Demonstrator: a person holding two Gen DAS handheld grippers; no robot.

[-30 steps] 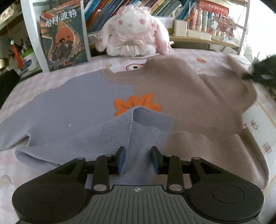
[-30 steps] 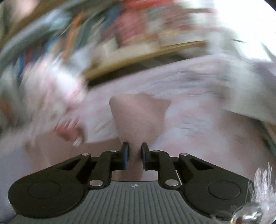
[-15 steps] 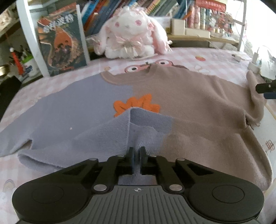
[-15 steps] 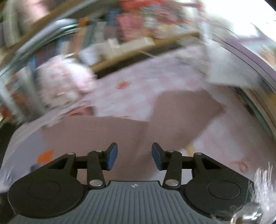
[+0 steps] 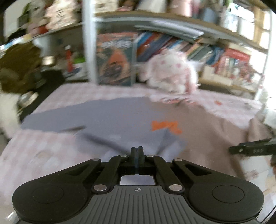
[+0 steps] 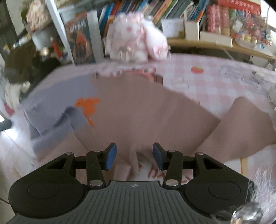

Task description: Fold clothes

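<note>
Two grippers work over one sweater (image 6: 138,110), which lies spread on a bench covered with a pink checked cloth (image 6: 210,81); the sweater is lilac on one half and brown on the other, with an orange patch (image 6: 87,104) near the middle where the colours meet. On the left gripper (image 5: 136,151) the fingers are pressed together, and lilac fabric rises in a tented fold right at their tips, so they appear to pinch the sweater's hem; the left wrist view is blurred, so the exact contact cannot be told. On the right gripper (image 6: 134,156) the blue-padded fingers (image 6: 111,156) stand wide apart with nothing between them, poised just above the brown lower edge of the sweater; a brown sleeve lies folded in at the right side of that view. Part of the right gripper shows as a dark bar at the right edge of the left wrist view. Behind the sweater a pink and white plush rabbit (image 6: 136,37) sits at the far edge of the bench; beside it a book (image 6: 80,37) stands upright against a shelf of books (image 6: 155,8).
</note>
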